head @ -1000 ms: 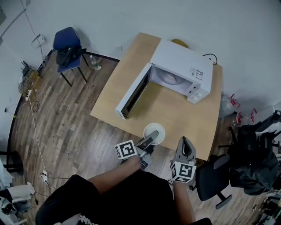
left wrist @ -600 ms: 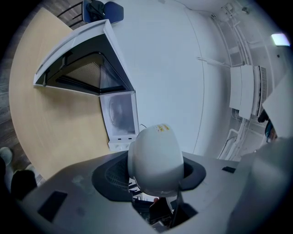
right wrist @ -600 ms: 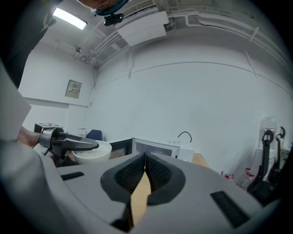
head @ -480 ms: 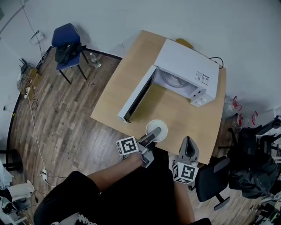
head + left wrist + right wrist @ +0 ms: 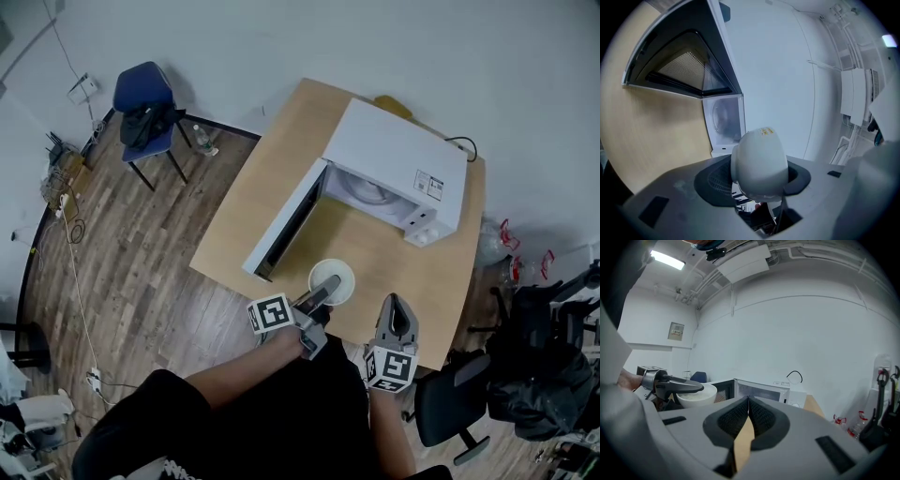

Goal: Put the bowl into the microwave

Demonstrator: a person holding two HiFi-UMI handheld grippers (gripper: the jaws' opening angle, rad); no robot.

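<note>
While the left claw (image 5: 328,286) pinches the white bowl's (image 5: 346,280) rim, the right claw (image 5: 396,306) pressed together, empty, just beside it.

The person wears a black short-sleeved top (image 5: 262,427), and the left gripper (image 5: 327,285) and the right gripper (image 5: 396,306) are smooth grey wedges, each bearing a white cube (image 5: 271,315) printed with black square markers and dark, finely ribbed pads (image 5: 761,420).
</note>
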